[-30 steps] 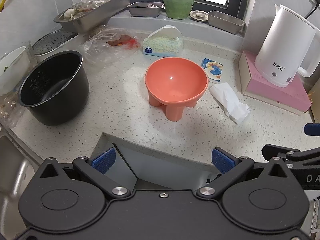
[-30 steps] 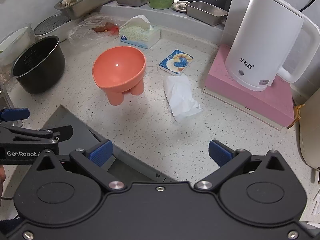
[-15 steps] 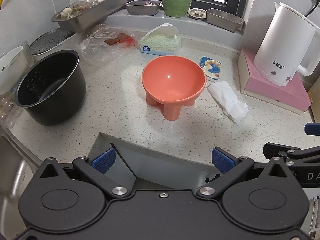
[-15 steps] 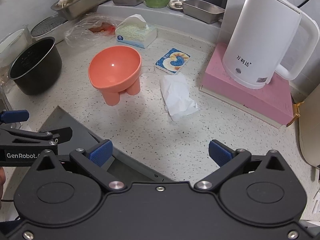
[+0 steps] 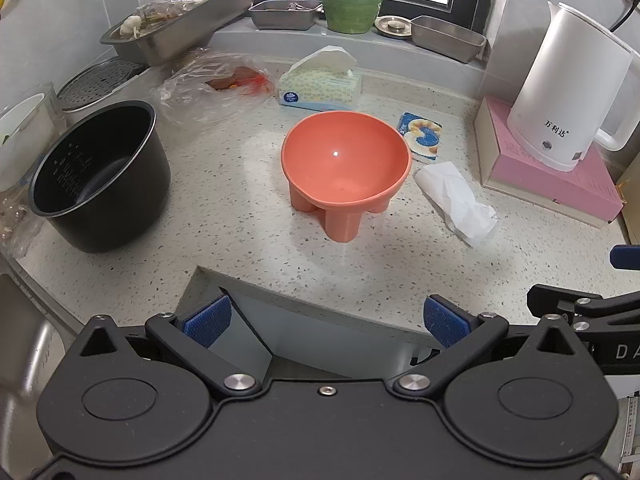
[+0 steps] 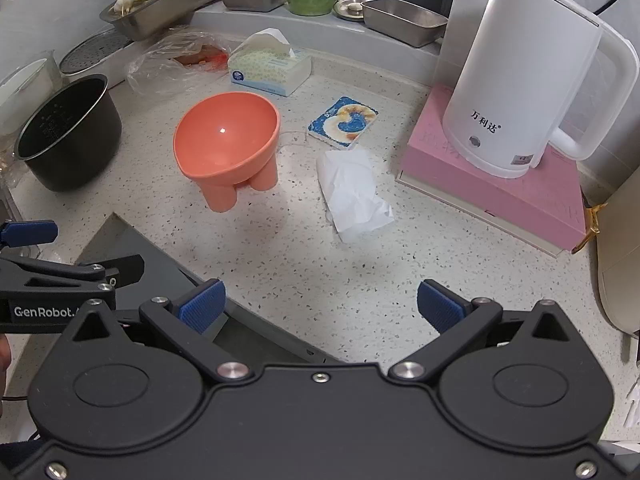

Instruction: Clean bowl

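Observation:
An orange footed bowl (image 5: 346, 164) (image 6: 226, 140) stands upright on the speckled countertop (image 5: 240, 208), its inside bare. Just right of it lies a crumpled white tissue (image 5: 456, 204) (image 6: 354, 196). My left gripper (image 5: 326, 320) hangs open over the counter's front edge, well short of the bowl. My right gripper (image 6: 318, 306) is open too, nearer the tissue than the bowl, with nothing between its fingers. Each gripper shows at the edge of the other's view.
A black cooker pot (image 5: 96, 176) stands left of the bowl. Behind are a tissue box (image 5: 318, 84), a plastic bag (image 5: 212, 84) and a blue sponge (image 6: 344, 122). A white kettle (image 6: 528, 92) on a pink box (image 6: 496, 184) fills the right. A steel sink (image 5: 20, 356) lies at left.
Both grippers have drifted slightly back and left, so the bowl and tissue sit a little further away in both views. Both stay open.

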Demonstrator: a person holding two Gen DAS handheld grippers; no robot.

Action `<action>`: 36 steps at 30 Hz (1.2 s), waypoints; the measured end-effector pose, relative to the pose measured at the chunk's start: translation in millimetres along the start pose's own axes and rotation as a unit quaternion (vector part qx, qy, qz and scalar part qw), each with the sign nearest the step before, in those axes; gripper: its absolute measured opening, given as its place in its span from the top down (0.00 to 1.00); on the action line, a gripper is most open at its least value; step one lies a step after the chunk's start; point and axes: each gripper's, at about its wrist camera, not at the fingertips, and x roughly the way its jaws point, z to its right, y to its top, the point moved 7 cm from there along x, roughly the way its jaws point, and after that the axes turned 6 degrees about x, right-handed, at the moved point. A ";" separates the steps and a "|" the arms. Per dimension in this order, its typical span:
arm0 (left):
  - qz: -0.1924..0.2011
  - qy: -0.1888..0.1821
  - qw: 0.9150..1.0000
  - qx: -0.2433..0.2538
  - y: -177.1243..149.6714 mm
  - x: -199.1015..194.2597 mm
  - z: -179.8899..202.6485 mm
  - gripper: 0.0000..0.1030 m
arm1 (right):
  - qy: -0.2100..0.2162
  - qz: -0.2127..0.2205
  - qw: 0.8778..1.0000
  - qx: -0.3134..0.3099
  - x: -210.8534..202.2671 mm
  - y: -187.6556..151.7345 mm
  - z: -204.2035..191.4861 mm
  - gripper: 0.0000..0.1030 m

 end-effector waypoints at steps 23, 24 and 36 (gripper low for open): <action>-0.014 0.003 1.000 0.014 -3.4 16.2 6.5 0.00 | -0.005 0.004 1.000 0.014 -1.0 -0.1 5.8 0.00; -0.016 0.002 1.000 0.014 -4.1 18.5 6.8 0.00 | -0.005 0.004 1.000 0.015 -1.0 -0.3 6.4 0.00; -0.033 -0.015 0.999 0.011 -11.3 45.5 8.0 0.00 | -0.016 0.005 1.000 0.024 -1.4 -0.9 14.9 0.00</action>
